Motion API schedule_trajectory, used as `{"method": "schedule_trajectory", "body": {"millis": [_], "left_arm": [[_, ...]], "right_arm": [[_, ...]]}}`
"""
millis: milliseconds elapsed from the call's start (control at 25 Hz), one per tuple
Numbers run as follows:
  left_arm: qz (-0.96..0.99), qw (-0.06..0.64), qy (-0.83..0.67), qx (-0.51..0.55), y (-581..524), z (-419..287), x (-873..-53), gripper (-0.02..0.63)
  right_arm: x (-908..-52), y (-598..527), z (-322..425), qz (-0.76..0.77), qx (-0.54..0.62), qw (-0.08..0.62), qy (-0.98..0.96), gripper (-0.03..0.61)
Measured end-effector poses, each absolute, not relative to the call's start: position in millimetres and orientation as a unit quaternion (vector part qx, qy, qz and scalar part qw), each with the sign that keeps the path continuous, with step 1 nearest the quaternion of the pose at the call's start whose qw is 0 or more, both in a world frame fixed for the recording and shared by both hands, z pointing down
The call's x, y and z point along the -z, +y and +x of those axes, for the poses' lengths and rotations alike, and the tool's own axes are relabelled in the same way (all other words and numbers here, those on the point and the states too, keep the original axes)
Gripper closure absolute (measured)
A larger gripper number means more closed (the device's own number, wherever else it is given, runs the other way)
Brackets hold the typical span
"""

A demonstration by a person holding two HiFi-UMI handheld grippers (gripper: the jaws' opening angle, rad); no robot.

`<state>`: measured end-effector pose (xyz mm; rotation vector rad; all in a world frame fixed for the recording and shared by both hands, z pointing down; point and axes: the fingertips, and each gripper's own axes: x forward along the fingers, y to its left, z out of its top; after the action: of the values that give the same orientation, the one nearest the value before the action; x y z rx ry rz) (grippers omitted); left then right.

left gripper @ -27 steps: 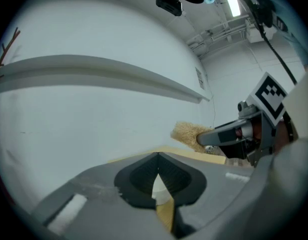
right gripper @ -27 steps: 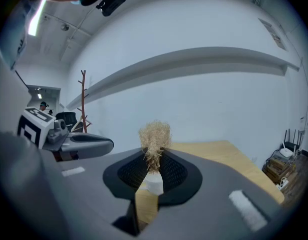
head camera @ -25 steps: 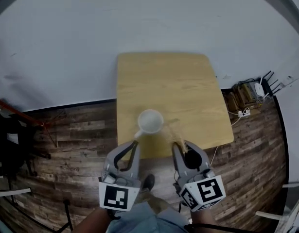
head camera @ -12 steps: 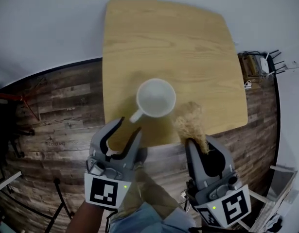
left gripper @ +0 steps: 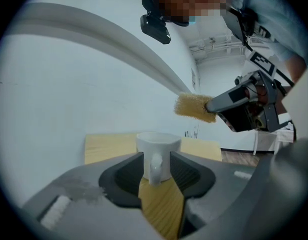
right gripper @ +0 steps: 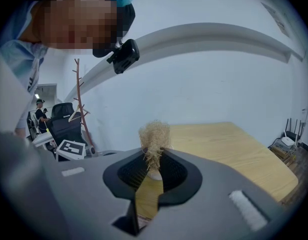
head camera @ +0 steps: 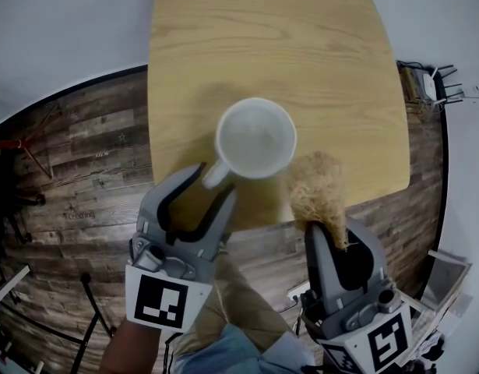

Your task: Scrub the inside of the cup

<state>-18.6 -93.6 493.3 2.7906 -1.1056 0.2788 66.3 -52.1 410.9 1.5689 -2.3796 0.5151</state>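
Note:
A white cup [head camera: 255, 139] stands upright near the front edge of the wooden table [head camera: 301, 45], its handle [head camera: 215, 176] pointing toward me. My left gripper [head camera: 209, 185] is open and its jaws have just been opening. In the left gripper view the handle [left gripper: 156, 165] sits between the two jaws with a gap on each side. My right gripper [head camera: 333, 236] is shut on a tan fibrous scrubber [head camera: 317, 187], held just right of the cup and above the table edge. In the right gripper view the scrubber [right gripper: 155, 134] hides most of the cup.
Dark wood-plank floor [head camera: 83, 146] surrounds the table. A power strip with cables [head camera: 427, 84] lies on the floor at the right. A coat rack [right gripper: 79, 99] and an office chair [right gripper: 63, 126] stand off to the left in the right gripper view.
Both grippers have come down and closer to the cup. The left gripper's jaws now flank the cup handle. The scrubber has moved up beside the cup's right side.

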Motion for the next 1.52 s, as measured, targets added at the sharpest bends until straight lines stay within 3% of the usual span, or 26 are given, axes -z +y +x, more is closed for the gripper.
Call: {"method": "schedule_trajectory", "body": {"millis": [480,640,1040,1320,1520], "left_arm": [[0.920,0.084,-0.360,-0.126,-100.3,-13.2,-503.9,0.445],[0.915,0.085,-0.368,-0.140,-100.3,-14.0,-507.4,0.489],[0.917,0.057,-0.356,-0.170,-100.6,-9.7,-508.6,0.518],[0.910,0.076,-0.328,-0.243,-101.5,-17.3,-518.3,0.520],[0.908,0.032,-0.269,-0.321,-110.3,-22.5,-523.9,0.520]], "right_arm": [[-411.8,-47.7,76.8,0.553,-0.180,0.119,-0.805,0.520],[-413.5,-45.0,80.0,0.557,-0.183,0.119,-0.802,0.520],[-416.1,-41.3,87.9,0.562,-0.183,0.117,-0.798,0.520],[-417.2,-41.6,97.1,0.567,-0.185,0.119,-0.794,0.520],[-405.9,-49.7,102.0,0.569,-0.180,0.119,-0.794,0.520]]}}
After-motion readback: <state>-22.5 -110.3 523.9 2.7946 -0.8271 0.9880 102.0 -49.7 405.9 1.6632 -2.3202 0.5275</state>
